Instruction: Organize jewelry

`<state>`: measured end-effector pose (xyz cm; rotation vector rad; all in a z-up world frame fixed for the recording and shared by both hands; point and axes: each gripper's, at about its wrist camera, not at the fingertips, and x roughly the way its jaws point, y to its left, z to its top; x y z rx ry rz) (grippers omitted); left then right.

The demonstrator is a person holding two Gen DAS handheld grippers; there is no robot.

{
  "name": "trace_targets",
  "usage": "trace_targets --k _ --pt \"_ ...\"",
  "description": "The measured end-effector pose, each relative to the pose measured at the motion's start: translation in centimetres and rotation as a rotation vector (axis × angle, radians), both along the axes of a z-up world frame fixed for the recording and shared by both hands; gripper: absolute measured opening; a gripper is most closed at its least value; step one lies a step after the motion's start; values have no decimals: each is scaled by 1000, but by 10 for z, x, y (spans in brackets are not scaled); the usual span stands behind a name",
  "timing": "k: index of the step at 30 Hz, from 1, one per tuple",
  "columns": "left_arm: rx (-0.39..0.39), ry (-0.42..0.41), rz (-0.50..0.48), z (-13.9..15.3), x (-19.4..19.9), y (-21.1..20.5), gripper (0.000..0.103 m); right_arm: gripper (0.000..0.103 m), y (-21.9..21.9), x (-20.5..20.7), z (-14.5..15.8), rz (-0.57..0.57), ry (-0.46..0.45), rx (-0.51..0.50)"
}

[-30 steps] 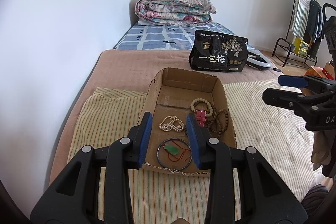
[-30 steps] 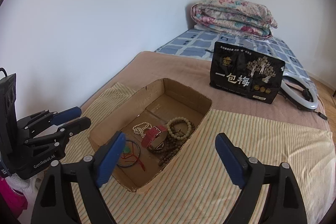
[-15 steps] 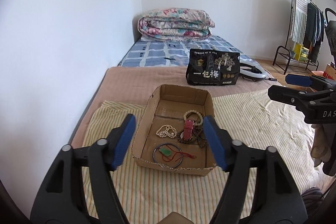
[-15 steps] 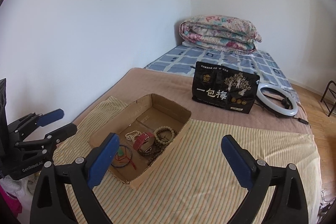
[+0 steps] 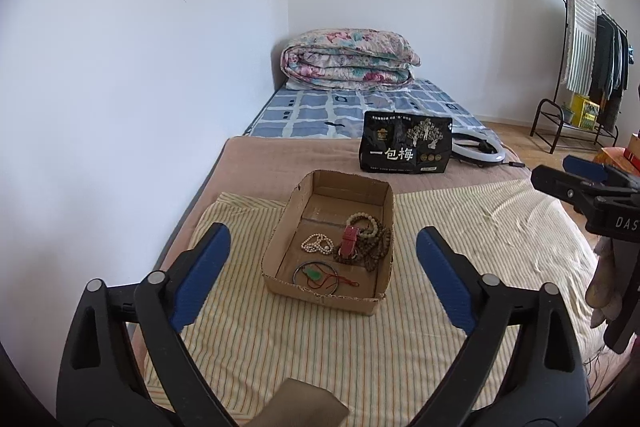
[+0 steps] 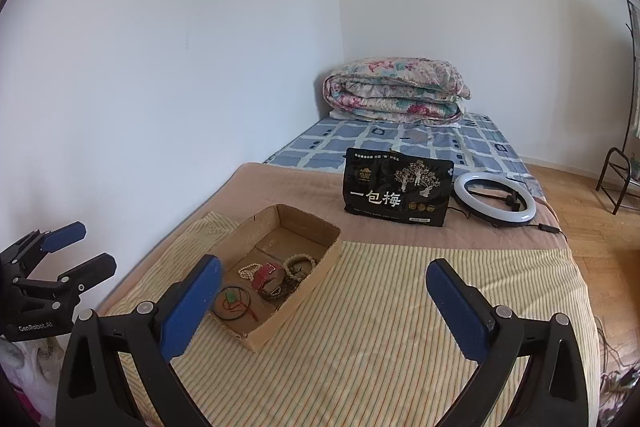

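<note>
Your left gripper (image 5: 322,281) hangs above the near end of the striped cloth (image 5: 280,343), its blue fingers (image 5: 200,273) spread wide and holding nothing. Your right gripper (image 6: 320,307) hangs over the same cloth further to the right, its fingers (image 6: 456,311) also spread wide and empty. Each gripper shows at the edge of the other's view, clear of the box.

Just beyond the fingertips, a shallow cardboard box (image 5: 280,239) sits on the cloth with the jewelry inside. Nearest you in the box lies a thin dark bangle (image 5: 298,269) with a green pendant (image 5: 314,273) on a red cord (image 5: 344,281) across it. Behind that, to the left, is a small bunch of white beads (image 5: 316,243). To the right, a red strap (image 5: 349,241) rests on a pile of dark brown beads (image 5: 376,251), with a loop of pale beads (image 5: 366,221) touching the pile on its far side.

Past the box, on the brown blanket (image 5: 280,159), a black bag (image 5: 406,147) stands upright, with a white ring light (image 6: 494,203) lying just to its right. Further back, a folded flowered quilt (image 5: 348,61) rests on the blue checked sheet (image 5: 316,111) against the wall. A clothes rack (image 5: 592,59) stands far off to the right.
</note>
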<state>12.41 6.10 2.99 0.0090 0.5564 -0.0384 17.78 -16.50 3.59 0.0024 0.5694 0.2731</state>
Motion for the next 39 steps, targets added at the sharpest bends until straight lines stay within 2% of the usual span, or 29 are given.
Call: trace_targets --k 4,10,16,22,39 --pt "12 -24 17 14 -14 -3 102 103 -7 -11 4 -12 -3 21" --pt "38 -54 25 24 -25 -9 103 103 -12 -29 5 -25 -22 14" --pt "57 -49 18 22 -29 -16 103 103 -17 -33 0 -32 2 28" --pt "37 -26 28 18 -28 -14 103 103 -20 -35 0 -42 0 35" --pt "38 -30 31 17 -27 -11 103 103 -18 -37 -1 -55 4 9"
